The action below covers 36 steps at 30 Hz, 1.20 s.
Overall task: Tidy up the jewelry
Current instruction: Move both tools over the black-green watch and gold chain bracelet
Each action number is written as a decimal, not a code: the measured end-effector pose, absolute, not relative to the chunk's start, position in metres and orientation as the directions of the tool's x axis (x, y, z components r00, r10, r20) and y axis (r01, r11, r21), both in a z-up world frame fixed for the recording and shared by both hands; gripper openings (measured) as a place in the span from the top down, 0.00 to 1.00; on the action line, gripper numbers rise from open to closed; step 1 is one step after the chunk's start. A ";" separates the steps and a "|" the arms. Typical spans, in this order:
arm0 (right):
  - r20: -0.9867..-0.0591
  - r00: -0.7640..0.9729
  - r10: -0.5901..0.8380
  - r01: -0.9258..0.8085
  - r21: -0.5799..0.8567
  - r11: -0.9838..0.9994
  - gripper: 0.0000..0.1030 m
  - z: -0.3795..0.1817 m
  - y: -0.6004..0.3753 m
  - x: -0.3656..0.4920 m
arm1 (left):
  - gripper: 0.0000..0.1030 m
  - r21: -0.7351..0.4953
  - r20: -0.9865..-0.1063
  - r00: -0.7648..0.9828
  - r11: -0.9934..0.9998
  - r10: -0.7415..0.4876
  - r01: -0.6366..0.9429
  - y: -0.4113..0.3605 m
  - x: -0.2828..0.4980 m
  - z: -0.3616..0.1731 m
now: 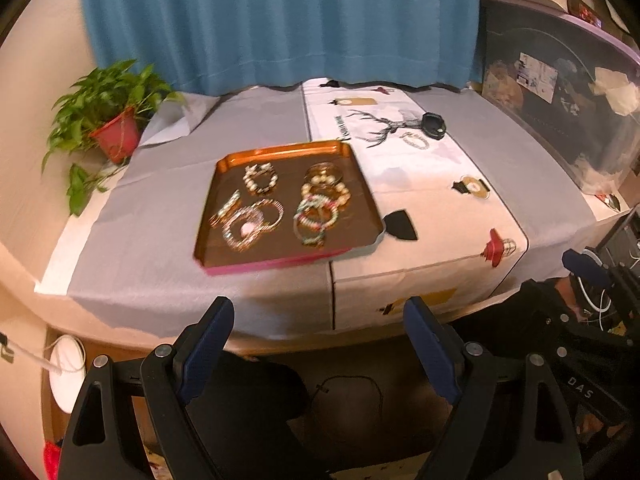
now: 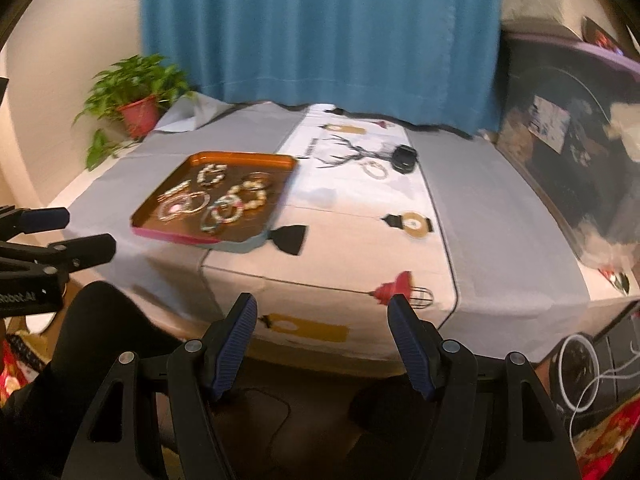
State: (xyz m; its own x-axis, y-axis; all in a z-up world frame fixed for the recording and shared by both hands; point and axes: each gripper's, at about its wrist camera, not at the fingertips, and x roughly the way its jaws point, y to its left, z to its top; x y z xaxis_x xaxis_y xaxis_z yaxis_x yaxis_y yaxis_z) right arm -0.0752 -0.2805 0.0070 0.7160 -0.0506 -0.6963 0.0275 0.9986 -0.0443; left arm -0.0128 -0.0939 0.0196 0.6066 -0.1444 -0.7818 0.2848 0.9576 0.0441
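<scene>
Both jaws apparently wide; empty.

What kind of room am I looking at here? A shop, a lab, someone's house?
Most likely a room in someone's home. A blue curtain hangs behind a cloth-covered table, a potted plant sits in the corner, and a tray of bracelets lies on the table.

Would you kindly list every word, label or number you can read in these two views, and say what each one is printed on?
"DAS": white letters on the black gear at the lower right of the left wrist view.
"Robot.AI", first letter cut off: on the body of the left claw in the right wrist view.
Black lettering beside the deer print on the tablecloth: too blurred to read.
Stickers on the dark appliance: too small to read.
</scene>
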 end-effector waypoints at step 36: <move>-0.741 0.669 -0.063 0.186 0.085 0.979 0.31 -0.060 -0.509 0.260 | 0.19 -0.078 -0.891 0.360 0.874 -0.277 0.480 -0.318 0.343 -0.087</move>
State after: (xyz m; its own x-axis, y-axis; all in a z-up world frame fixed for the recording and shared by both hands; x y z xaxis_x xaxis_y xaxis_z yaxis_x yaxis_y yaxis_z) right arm 0.2598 -0.5094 -0.0603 0.6686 -0.0625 -0.7410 0.1855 0.9790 0.0848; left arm 0.3435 -0.3184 -0.0869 0.3599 -0.2768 -0.8910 0.4798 0.8739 -0.0777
